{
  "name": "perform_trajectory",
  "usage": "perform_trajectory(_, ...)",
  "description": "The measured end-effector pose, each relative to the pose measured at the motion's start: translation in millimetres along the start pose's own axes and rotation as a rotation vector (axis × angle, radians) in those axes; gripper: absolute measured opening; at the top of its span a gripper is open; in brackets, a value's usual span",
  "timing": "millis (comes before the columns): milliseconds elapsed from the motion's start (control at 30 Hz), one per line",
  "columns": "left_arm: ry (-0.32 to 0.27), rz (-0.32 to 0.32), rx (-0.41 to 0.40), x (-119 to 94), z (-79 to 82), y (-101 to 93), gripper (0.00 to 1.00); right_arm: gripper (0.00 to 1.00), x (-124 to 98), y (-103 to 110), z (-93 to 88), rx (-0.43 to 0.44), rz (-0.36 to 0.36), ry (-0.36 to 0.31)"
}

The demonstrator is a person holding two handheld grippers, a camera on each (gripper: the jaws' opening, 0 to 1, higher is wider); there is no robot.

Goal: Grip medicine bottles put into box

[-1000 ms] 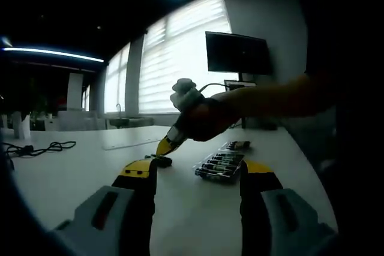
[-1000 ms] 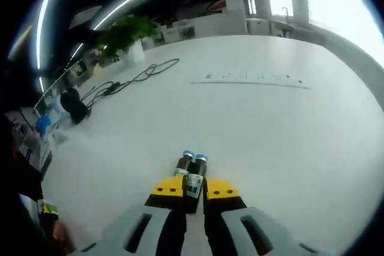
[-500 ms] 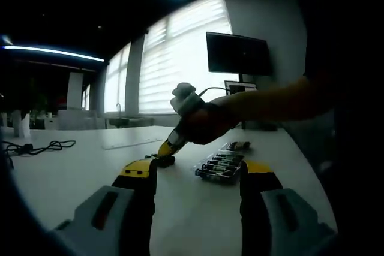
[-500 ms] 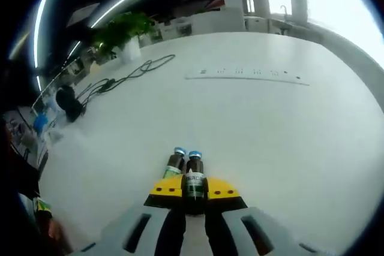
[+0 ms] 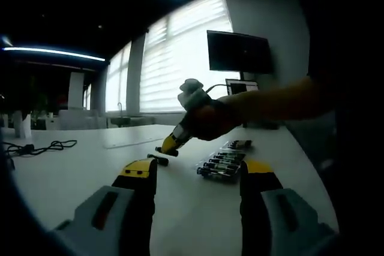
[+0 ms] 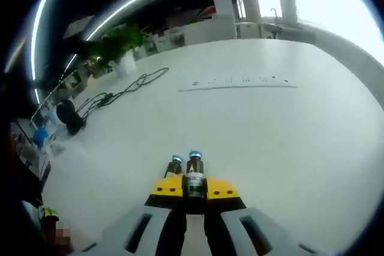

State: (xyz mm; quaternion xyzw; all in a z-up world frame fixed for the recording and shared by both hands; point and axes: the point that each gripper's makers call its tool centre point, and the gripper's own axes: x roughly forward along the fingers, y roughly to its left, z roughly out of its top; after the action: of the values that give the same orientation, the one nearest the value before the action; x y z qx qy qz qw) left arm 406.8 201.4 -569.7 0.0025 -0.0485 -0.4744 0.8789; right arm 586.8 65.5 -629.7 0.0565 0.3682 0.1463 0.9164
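Right gripper (image 6: 194,191): its yellow-tipped jaws are closed on a medicine bottle (image 6: 193,174); against the pictures from a second ago, this bottle now stands clear of the white table (image 6: 288,148), lifted with the gripper.
Second bottle (image 6: 173,166): lies on the table just left of the held one, and now sits lower and further behind it than before, so it is being left where it is.
Meaning for the task: the grip looks made; carrying to the box is likely the step in hand.
Held bottle: dark glass, blue cap, pale label with green, upright between the jaws.
Left gripper (image 5: 199,175): jaws wide apart, holding nothing, hovering low over the table.
Box (image 5: 221,162): a clear tray with a row of dark bottles already in it, well apart from the lifted bottle.
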Motion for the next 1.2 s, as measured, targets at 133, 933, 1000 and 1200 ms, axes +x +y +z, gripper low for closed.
perform_trajectory(133, 0.005, 0.001, 0.007, 0.3, -1.0, -0.4, 0.48, 0.06, -12.7, -0.3, 7.3, 0.003, 0.003, -0.030)
perform_trajectory(933, -0.007, -0.004, -0.016, 0.2, 0.6, 1.3, 0.48, 0.06, -129.3, -34.8, -26.5, 0.094, -0.077, -0.183)
perform_trajectory(1000, -0.005, -0.002, -0.015, 0.5, 0.6, 1.5, 0.48, 0.06, -135.6, -39.0, -34.6, 0.085, -0.098, -0.181)
perform_trajectory(1200, 0.000, -0.004, -0.014, 1.6, 0.5, -0.6, 0.48, 0.06, -146.2, -53.9, -55.9, 0.069, -0.148, -0.162)
